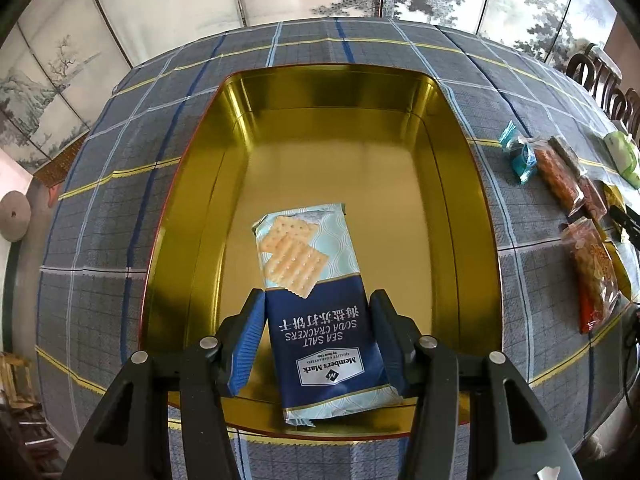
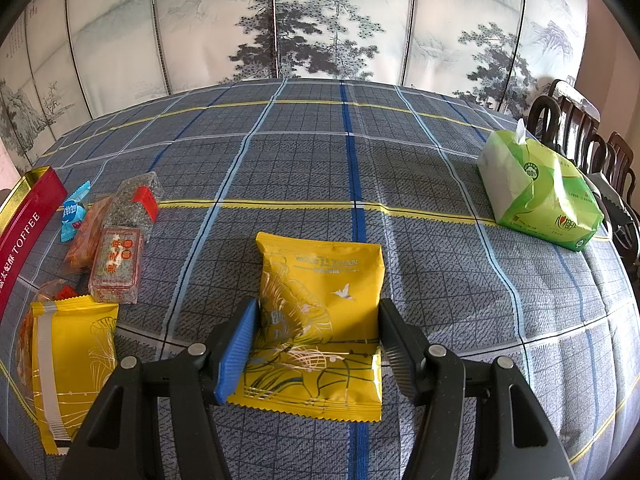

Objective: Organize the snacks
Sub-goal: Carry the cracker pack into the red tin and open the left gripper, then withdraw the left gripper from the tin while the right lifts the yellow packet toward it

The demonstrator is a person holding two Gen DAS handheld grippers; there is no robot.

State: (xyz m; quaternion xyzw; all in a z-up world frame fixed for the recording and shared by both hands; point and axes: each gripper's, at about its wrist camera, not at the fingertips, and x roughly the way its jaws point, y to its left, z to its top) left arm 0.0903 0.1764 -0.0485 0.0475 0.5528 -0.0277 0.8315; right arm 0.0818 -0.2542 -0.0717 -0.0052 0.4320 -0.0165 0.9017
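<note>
A blue and pale sea salt soda cracker pack (image 1: 320, 280) hangs over the open gold tin (image 1: 328, 76), its near end above the tin's front rim. My left gripper (image 1: 317, 294) is shut on the pack, a pad against each long edge. In the right wrist view a yellow snack packet (image 2: 320, 312) sits between the fingers just over the checked tablecloth (image 2: 400, 184). My right gripper (image 2: 319, 304) is shut on it, and the packet's lower right corner is bent against the finger. The tin's red side, lettered TOFFEE (image 2: 28, 232), shows at the far left.
Right of the tin lie a blue candy (image 2: 74, 212), several clear-wrapped orange and dark snacks (image 2: 118, 264) and a second yellow packet (image 2: 72, 368). A green tissue pack (image 2: 540, 196) stands at the table's right, with dark chairs (image 2: 580, 128) behind it. A painted folding screen backs the table.
</note>
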